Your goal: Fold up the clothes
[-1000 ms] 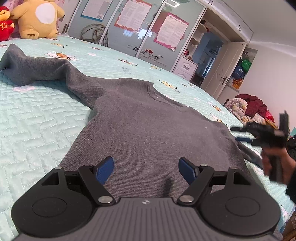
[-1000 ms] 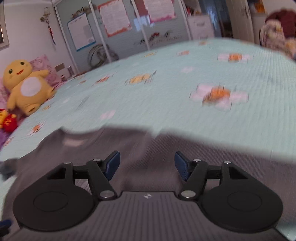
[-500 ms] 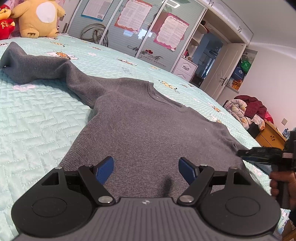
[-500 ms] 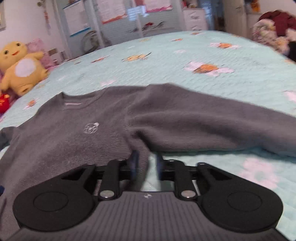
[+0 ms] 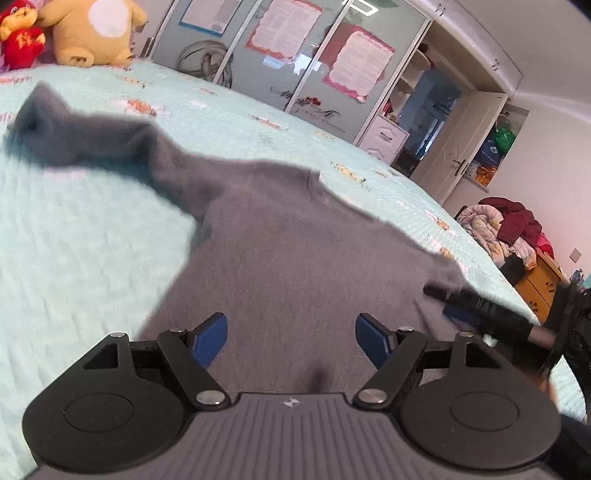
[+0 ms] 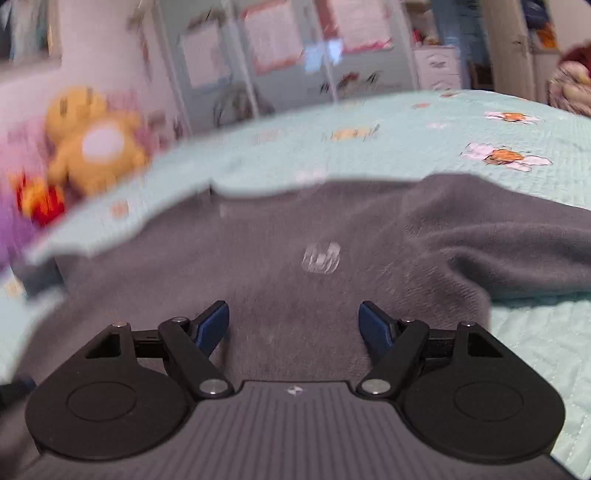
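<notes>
A grey long-sleeved sweater (image 5: 295, 266) lies flat, front up, on a pale green quilted bed (image 5: 81, 236). One sleeve (image 5: 85, 136) stretches out to the far left. The other sleeve (image 6: 498, 243) lies bunched at the right, partly over the body, near a small white chest logo (image 6: 320, 257). My left gripper (image 5: 291, 338) is open above the sweater's lower part. My right gripper (image 6: 293, 325) hovers over the body with its jaws opening and nothing between them; in the left wrist view it shows at the right edge (image 5: 454, 306), a hand gripping its handle.
A yellow plush toy (image 5: 92, 33) and a red one (image 5: 20, 37) sit at the head of the bed. Wardrobe doors with posters (image 5: 284, 40) stand behind. A heap of clothes (image 5: 506, 232) and a wooden cabinet (image 5: 539, 284) are beyond the bed's right side.
The right gripper went from nearly shut by the folded-in sleeve to open and moved left over the sweater's body. The left gripper rose a little, staying open.
</notes>
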Available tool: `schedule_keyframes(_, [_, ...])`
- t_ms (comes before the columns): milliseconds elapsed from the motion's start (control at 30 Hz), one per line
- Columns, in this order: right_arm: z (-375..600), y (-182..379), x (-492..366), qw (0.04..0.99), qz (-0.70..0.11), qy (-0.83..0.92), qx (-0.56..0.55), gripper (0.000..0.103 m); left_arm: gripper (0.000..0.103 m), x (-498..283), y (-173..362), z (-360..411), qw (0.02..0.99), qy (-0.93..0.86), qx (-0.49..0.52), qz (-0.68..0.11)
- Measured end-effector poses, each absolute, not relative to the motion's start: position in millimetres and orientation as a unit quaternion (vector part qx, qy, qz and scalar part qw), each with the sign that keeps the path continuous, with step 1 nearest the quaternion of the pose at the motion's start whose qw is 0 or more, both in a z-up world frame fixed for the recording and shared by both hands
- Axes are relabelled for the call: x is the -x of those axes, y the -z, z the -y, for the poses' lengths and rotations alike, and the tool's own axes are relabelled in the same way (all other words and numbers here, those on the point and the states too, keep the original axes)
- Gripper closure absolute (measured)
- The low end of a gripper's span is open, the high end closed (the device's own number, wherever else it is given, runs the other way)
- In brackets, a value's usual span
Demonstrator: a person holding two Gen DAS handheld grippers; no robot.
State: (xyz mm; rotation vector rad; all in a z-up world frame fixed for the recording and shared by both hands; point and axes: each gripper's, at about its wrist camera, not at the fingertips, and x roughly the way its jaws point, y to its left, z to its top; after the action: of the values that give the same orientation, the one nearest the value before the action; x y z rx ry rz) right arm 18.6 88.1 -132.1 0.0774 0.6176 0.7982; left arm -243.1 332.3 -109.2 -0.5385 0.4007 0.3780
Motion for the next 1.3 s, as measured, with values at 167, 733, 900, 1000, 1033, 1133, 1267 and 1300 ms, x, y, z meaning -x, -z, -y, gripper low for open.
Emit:
schedule_keyframes(167, [-86, 136, -24, 0.873, -0.302, -0.381, -0.051, 0.022, 0.019, 207, 71, -383, 0.934, -0.200, 0.204, -0.214])
schedule_keyframes(733, [-74, 141, -27, 0.856, -0.304, -0.401, -0.114, 0.022, 0.025, 301, 126, -595, 0.706, -0.375, 0.597, -0.076])
schedule_keyframes(900, [-75, 141, -27, 0.856, -0.305, -0.401, -0.114, 0.022, 0.091, 299, 108, -624, 0.714, -0.380, 0.580, -0.093])
schedule_keyframes(1000, [-74, 142, -28, 0.856, -0.306, -0.400, -0.115, 0.022, 0.090, 301, 47, -613, 0.808, -0.367, 0.456, -0.069])
schedule_keyframes(1033, [-74, 142, -28, 0.856, -0.306, -0.400, -0.115, 0.022, 0.090, 300, 24, -606, 0.836, -0.362, 0.406, -0.066])
schedule_keyframes(1133, [-74, 142, -28, 0.856, -0.306, -0.400, -0.113, 0.022, 0.062, 301, -17, -584, 0.841, -0.432, 0.313, -0.092])
schedule_keyframes(1267, [-74, 142, -28, 0.856, -0.307, -0.399, -0.114, 0.022, 0.022, 324, -21, -558, 0.802, -0.538, 0.247, -0.077])
schedule_keyframes(1300, [-74, 142, -29, 0.856, -0.307, -0.399, -0.114, 0.022, 0.017, 330, -12, -559, 0.797, -0.544, 0.247, -0.087])
